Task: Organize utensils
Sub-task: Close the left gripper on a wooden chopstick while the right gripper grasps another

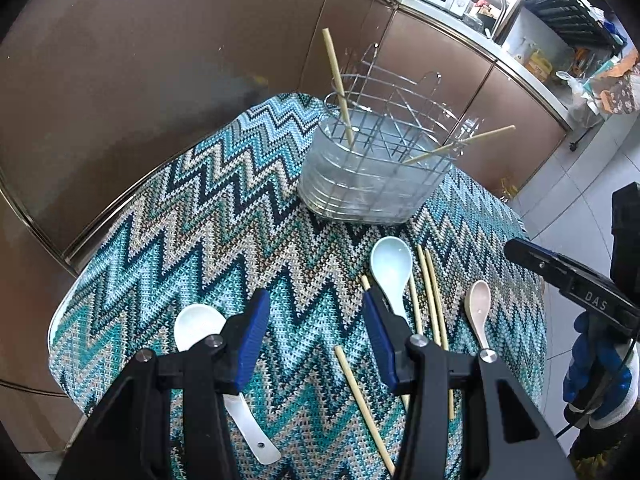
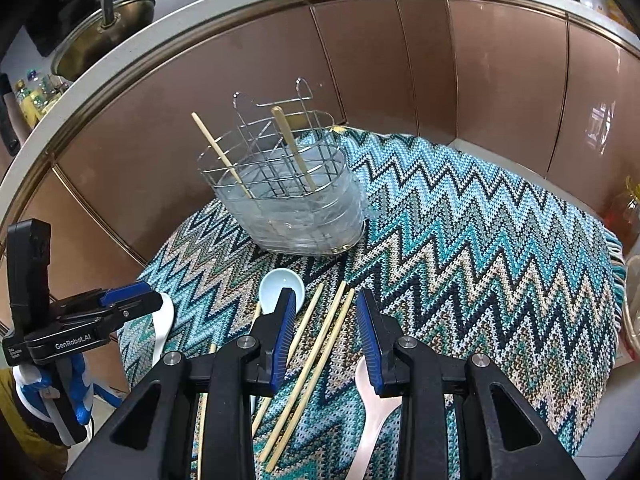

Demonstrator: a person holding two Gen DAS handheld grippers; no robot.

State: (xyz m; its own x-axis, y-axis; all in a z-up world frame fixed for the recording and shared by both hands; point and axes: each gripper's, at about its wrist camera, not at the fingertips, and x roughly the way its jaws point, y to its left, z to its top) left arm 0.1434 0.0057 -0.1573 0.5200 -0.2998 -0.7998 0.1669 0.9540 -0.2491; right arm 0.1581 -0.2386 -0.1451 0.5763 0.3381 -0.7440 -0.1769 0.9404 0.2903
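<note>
Both our left gripper [image 1: 316, 334] and right gripper [image 2: 326, 334] hang part-open, empty. Thin pale bamboo chopsticks [image 2: 316, 354] look light, stiff, probably slippery; we'd pinch mid-shaft.

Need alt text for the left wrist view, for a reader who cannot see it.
The open left gripper hovers empty above a zigzag-patterned teal cloth, between a white ceramic spoon and a pale blue ceramic spoon. Loose bamboo chopsticks and a small beige spoon lie beside them; behind stands a wire utensil caddy holding two chopsticks.
</note>
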